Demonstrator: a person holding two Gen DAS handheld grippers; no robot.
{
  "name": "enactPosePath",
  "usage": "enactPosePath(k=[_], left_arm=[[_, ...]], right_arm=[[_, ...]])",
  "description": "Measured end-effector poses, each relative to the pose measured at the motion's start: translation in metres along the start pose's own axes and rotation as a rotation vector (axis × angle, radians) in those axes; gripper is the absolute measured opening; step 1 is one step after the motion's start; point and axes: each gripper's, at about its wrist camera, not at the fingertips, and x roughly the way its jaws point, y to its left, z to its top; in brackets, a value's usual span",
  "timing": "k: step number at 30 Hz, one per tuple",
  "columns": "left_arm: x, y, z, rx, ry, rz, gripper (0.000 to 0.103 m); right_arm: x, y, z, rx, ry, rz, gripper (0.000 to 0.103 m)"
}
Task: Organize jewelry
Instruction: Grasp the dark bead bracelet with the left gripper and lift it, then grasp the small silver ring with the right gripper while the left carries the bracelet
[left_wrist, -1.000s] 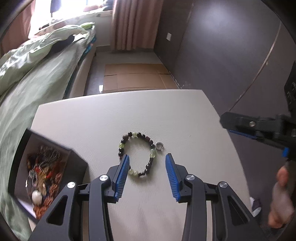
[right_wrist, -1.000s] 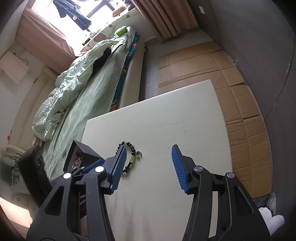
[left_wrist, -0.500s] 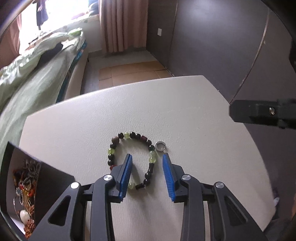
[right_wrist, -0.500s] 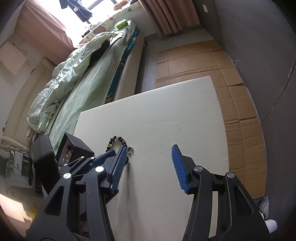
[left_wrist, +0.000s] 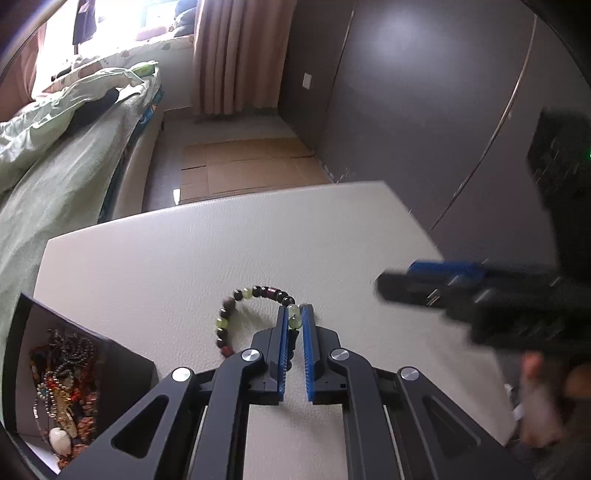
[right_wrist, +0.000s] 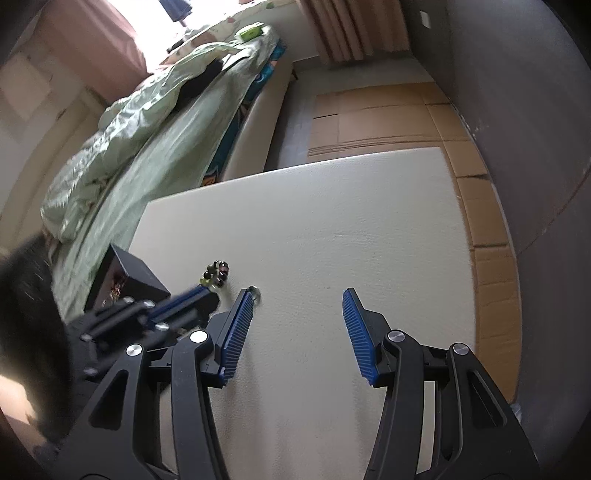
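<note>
A bead bracelet (left_wrist: 236, 295) of dark and pale green beads lies on the white table (left_wrist: 184, 251). My left gripper (left_wrist: 294, 308) has its jaws closing tight on the bracelet's right side, and the blue pads press on a green bead. From the right wrist view the bracelet (right_wrist: 216, 271) looks bunched at the left gripper (right_wrist: 207, 290). A small silver ring (right_wrist: 255, 292) sits on the table just beside the left fingertip of my right gripper (right_wrist: 297, 293), which is open and empty. The ring does not show in the left wrist view.
A black box (left_wrist: 122, 362) with several tangled jewelry pieces stands open at the table's left edge, also the black box (right_wrist: 125, 273). A bed with a green cover runs along the left. Cardboard sheets cover the floor beyond the table. A blurred hand (left_wrist: 535, 406) holds the right gripper (left_wrist: 406, 286).
My left gripper's jaws went from wide apart to pinched on the bracelet's right side. The right gripper came in lower and nearer to the ring, still open.
</note>
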Motion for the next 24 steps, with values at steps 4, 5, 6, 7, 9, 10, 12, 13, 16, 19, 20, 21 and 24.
enactPosePath(k=[4, 5, 6, 7, 9, 10, 12, 13, 16, 19, 20, 21, 24], left_arm=[[-0.017, 0.008, 0.007, -0.042, -0.024, -0.050, 0.006], [-0.021, 0.010, 0.008, -0.049, -0.028, -0.062, 0.006], [-0.025, 0.012, 0.009, -0.056, -0.035, -0.069, 0.006], [-0.029, 0.013, 0.010, -0.061, -0.039, -0.074, 0.006], [-0.035, 0.019, 0.012, -0.077, -0.049, -0.089, 0.006], [-0.038, 0.022, 0.013, -0.088, -0.052, -0.092, 0.006], [-0.044, 0.027, 0.012, -0.104, -0.057, -0.103, 0.006], [-0.048, 0.030, 0.012, -0.111, -0.061, -0.111, 0.006], [-0.064, 0.036, 0.016, -0.128, -0.083, -0.132, 0.006], [-0.081, 0.037, 0.020, -0.130, -0.115, -0.142, 0.006], [-0.086, 0.038, 0.021, -0.134, -0.122, -0.146, 0.006], [-0.091, 0.039, 0.022, -0.137, -0.129, -0.147, 0.006], [-0.106, 0.042, 0.024, -0.147, -0.151, -0.141, 0.006]], right_arm=[[0.010, 0.022, -0.003, -0.107, 0.000, -0.019, 0.049], [0.013, 0.028, -0.005, -0.142, 0.003, -0.028, 0.045], [0.016, 0.033, -0.006, -0.170, 0.005, -0.034, 0.044], [0.017, 0.036, -0.008, -0.188, 0.003, -0.041, 0.044], [0.024, 0.042, -0.011, -0.243, 0.006, -0.070, 0.044], [0.027, 0.044, -0.014, -0.266, 0.008, -0.081, 0.043], [0.035, 0.049, -0.016, -0.303, 0.015, -0.107, 0.037], [0.038, 0.050, -0.017, -0.321, 0.015, -0.118, 0.037], [0.045, 0.055, -0.020, -0.355, 0.014, -0.135, 0.037], [0.049, 0.059, -0.019, -0.375, 0.006, -0.145, 0.037], [0.051, 0.062, -0.019, -0.379, 0.003, -0.145, 0.037], [0.053, 0.064, -0.019, -0.383, 0.003, -0.147, 0.037], [0.059, 0.071, -0.016, -0.395, 0.008, -0.144, 0.032]])
